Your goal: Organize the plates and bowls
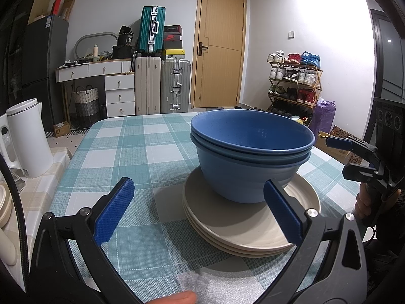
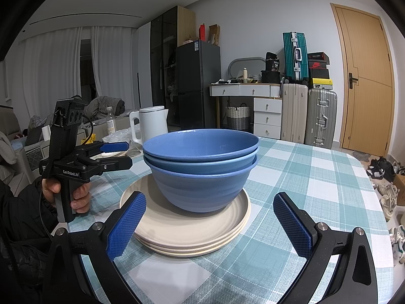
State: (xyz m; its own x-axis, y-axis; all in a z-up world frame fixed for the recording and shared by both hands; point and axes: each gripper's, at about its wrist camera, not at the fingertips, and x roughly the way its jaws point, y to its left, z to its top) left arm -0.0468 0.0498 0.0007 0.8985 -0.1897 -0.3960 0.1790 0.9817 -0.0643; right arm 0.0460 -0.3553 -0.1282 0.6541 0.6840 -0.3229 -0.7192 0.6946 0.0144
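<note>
The left gripper [image 1: 198, 207] stands wide apart and empty, its blue textured pads [image 1: 115, 210] low over the tabletop [image 1: 121, 152], which wears a teal and white checked cloth. Its right-side pad overlaps, in view, the near rim of a stack of round cream plates [image 1: 243, 230] lying just ahead. Nested on those plates sit three deep blue bowls [image 1: 250, 152], upright. The right gripper [image 2: 209, 224] is likewise spread wide, holding nothing, with the same plates [image 2: 187, 230] and bowls [image 2: 200, 167] between and just beyond its pads. A hand [image 2: 73, 192] grips the left tool's handle at the stack's far side. A white plastic kettle [image 1: 27, 136] stands well apart.
</note>
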